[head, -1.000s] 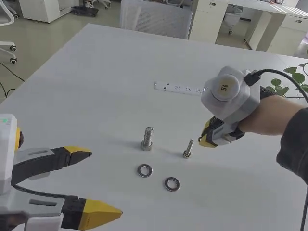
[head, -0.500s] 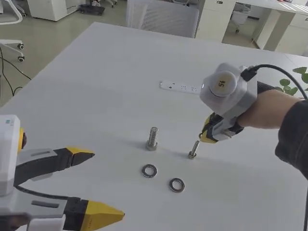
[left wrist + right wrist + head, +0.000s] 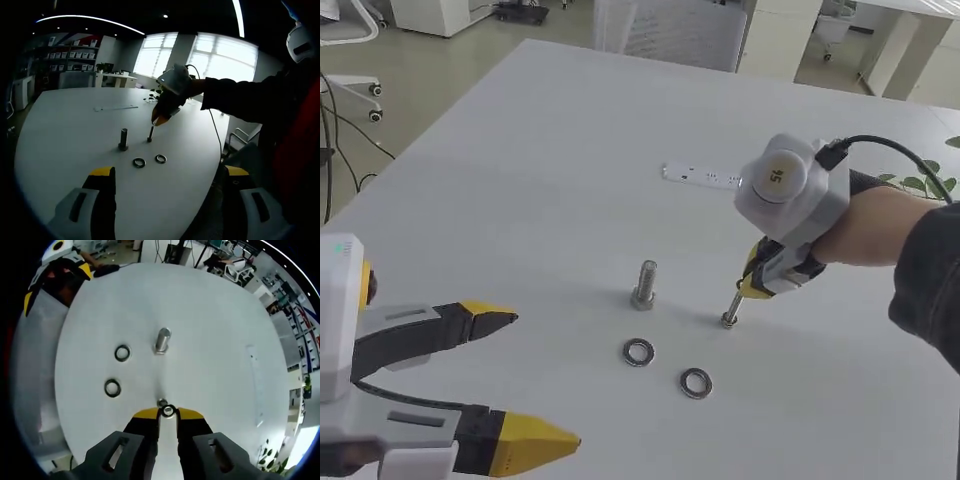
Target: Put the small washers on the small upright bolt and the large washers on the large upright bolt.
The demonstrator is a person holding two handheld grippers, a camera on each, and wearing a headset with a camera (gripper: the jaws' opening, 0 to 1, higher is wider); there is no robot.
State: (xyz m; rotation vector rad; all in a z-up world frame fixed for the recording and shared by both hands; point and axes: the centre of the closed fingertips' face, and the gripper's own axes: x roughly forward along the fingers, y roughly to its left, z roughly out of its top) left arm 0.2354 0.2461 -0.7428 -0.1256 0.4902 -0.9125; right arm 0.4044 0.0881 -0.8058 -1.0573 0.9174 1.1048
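Note:
The large bolt [image 3: 644,285] and the small bolt [image 3: 731,310] stand upright mid-table. Two large washers [image 3: 639,352] [image 3: 696,382] lie flat in front of them. My right gripper [image 3: 757,284] hovers just above and right of the small bolt's top. From its own camera, the right gripper [image 3: 168,412] is shut on a small washer [image 3: 168,411] right over the small bolt [image 3: 162,402]. My left gripper [image 3: 525,380] hangs open and holds nothing at the near left, well away from the bolts; its own view looks at the large bolt [image 3: 123,139] and both washers [image 3: 139,162] [image 3: 160,159].
A white power strip [image 3: 705,177] lies on the table behind the bolts. A plant [image 3: 920,185] sits at the table's right edge, and a chair back [image 3: 670,35] stands beyond the far edge. The white tabletop [image 3: 520,170] spreads wide to the left.
My right gripper has shifted with the small washer closer to the top of the small bolt. The left gripper stays open in place. The camera has drifted a little.

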